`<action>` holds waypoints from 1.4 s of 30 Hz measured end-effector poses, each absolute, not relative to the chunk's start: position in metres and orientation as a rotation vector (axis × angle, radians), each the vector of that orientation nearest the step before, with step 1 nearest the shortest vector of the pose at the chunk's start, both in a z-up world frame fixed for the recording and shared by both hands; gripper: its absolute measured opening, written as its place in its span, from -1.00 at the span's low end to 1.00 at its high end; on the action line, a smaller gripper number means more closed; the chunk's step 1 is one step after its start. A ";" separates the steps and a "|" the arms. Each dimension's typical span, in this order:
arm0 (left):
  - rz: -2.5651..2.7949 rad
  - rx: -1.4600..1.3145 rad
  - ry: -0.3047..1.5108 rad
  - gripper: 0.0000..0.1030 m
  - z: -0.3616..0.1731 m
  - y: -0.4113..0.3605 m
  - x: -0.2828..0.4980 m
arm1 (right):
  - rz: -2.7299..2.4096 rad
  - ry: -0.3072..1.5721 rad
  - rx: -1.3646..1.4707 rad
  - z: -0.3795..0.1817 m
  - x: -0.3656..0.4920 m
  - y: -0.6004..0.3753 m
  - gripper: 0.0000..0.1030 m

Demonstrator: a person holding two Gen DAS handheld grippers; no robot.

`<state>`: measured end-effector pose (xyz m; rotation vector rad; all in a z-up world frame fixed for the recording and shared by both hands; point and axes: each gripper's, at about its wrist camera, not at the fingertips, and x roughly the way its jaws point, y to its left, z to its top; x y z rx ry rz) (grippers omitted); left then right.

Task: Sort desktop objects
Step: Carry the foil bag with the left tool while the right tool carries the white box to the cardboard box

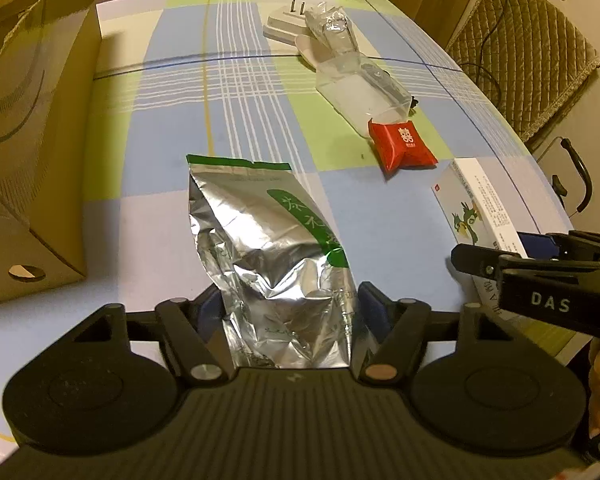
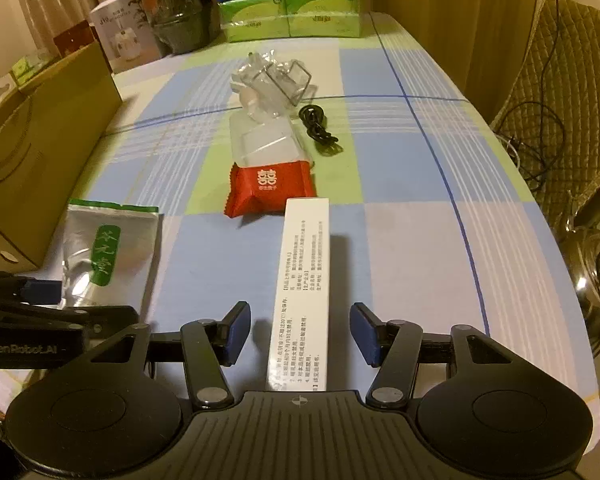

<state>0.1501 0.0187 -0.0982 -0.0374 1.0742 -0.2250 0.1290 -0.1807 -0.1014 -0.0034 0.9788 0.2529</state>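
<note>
Both tools are lined up on their first pick, so the sorting looks to be at the grasp stage with nothing lifted yet. The left hand-held gripper (image 1: pixel 290 308) straddles the lower end of a silver foil pouch (image 1: pixel 268 248) lying flat on the checked bench (image 1: pixel 172 128); its blue pads sit just beside the crinkled sides, and I cannot tell whether they already press the foil, so its grip stays uncertain. The right hand-held gripper (image 2: pixel 300 330) stands wide apart around a long white box (image 2: pixel 302 280) that lies lengthwise between the fingers, with clear gaps on both sides. The next move, as I judge it, is to close each pair of fingers squarely: gently on the pouch, which will crumple and may slip, and firmly on the stiff narrow box. A cardboard box (image 1: pixel 32 128) at the left edge seems a likely place for sorted things, though its inside is hidden. Further off lie a red packet (image 2: pixel 270 188), clear plastic packaging (image 2: pixel 272 84), a black cable (image 2: pixel 320 130) and a white plug (image 1: pixel 286 24). The clear packaging is a jumble, hard to separate into pieces, and the near ends of both the pouch and the white box vanish under the tool bodies.
</note>
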 end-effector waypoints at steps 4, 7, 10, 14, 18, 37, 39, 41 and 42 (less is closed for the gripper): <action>-0.228 -0.025 1.066 0.16 -0.098 0.016 0.149 | 0.246 0.975 -0.030 -0.104 0.130 -0.177 -0.10; -0.236 -0.016 1.054 0.07 -0.096 0.015 0.146 | 0.242 0.969 -0.055 -0.105 0.128 -0.174 -0.29; -0.237 -0.034 1.044 0.01 -0.095 0.018 0.144 | 0.237 0.966 -0.064 -0.105 0.126 -0.174 -0.55; -0.247 -0.036 1.048 -0.05 -0.091 0.019 0.141 | 0.243 0.959 -0.049 -0.099 0.121 -0.175 -0.55; -0.259 -0.023 1.037 -0.05 -0.082 0.017 0.135 | 0.252 0.944 -0.037 -0.089 0.113 -0.174 -0.55; -0.275 0.016 0.936 -0.05 -0.002 0.032 0.107 | 0.318 0.824 0.006 -0.018 0.079 -0.150 -0.55; -0.272 0.023 0.924 -0.05 0.006 0.036 0.102 | 0.331 0.813 0.006 -0.012 0.076 -0.145 -0.55; -0.269 0.027 0.910 -0.05 0.013 0.040 0.097 | 0.347 0.803 0.004 -0.007 0.072 -0.139 -0.55; -0.267 0.028 0.902 -0.05 0.018 0.043 0.094 | 0.353 0.798 0.004 -0.005 0.070 -0.136 -0.55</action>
